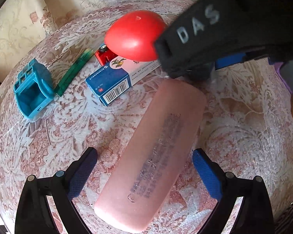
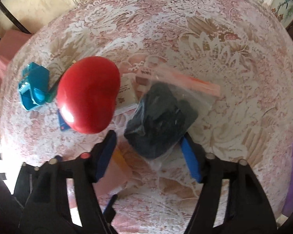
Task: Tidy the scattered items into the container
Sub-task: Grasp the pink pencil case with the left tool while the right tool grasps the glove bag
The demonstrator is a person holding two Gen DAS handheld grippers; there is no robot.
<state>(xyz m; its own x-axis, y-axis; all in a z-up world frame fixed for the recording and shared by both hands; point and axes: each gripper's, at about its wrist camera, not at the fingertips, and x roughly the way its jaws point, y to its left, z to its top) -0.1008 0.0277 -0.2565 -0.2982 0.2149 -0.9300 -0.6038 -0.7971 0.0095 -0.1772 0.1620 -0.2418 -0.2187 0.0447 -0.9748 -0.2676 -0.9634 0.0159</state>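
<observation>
From my left tool (image 1: 144,167) the long case (image 1: 152,156) lies between its fingers on the surface (image 1: 244,136). Beyond it sits the carton (image 1: 115,81) — the toy car (image 1: 104,55) behind that, the strip (image 1: 74,72) and open-topped holder (image 1: 33,89) further left.

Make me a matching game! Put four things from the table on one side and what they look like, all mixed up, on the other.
Things:
1. heart
2. long case
3. plastic toy
4. bundle

Looks:
A. turquoise blue
B. red
C. dark, inside a clear bag
D. pink

Pairs: 1-B, 2-D, 3-A, 4-C.
</observation>
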